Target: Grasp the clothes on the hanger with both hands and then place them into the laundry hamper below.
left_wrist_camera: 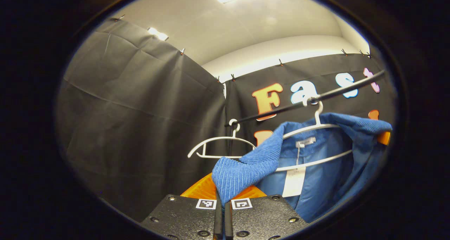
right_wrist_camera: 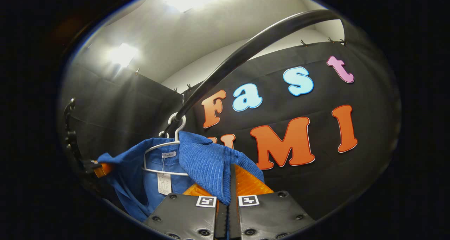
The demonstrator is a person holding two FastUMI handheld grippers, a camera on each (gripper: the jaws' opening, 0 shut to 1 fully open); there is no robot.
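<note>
A blue corduroy garment (left_wrist_camera: 327, 169) hangs on a white hanger (left_wrist_camera: 318, 125) hooked over a black rail (left_wrist_camera: 337, 92). My left gripper (left_wrist_camera: 222, 194) is shut on one shoulder of it, and that ribbed cloth is drawn out toward the camera. In the right gripper view the same garment (right_wrist_camera: 204, 162) hangs from its hanger (right_wrist_camera: 161, 146) under the rail (right_wrist_camera: 246, 53). My right gripper (right_wrist_camera: 230, 183) is shut on the other shoulder fold. Each gripper also shows small at the garment's far shoulder in the other's view: the right gripper (left_wrist_camera: 384, 138) and the left gripper (right_wrist_camera: 96, 169).
A bare white hanger (left_wrist_camera: 218, 141) hangs on the rail to the left of the garment. Black cloth walls close in the booth behind and to the left. A white paper tag (left_wrist_camera: 294, 182) dangles inside the garment's neck.
</note>
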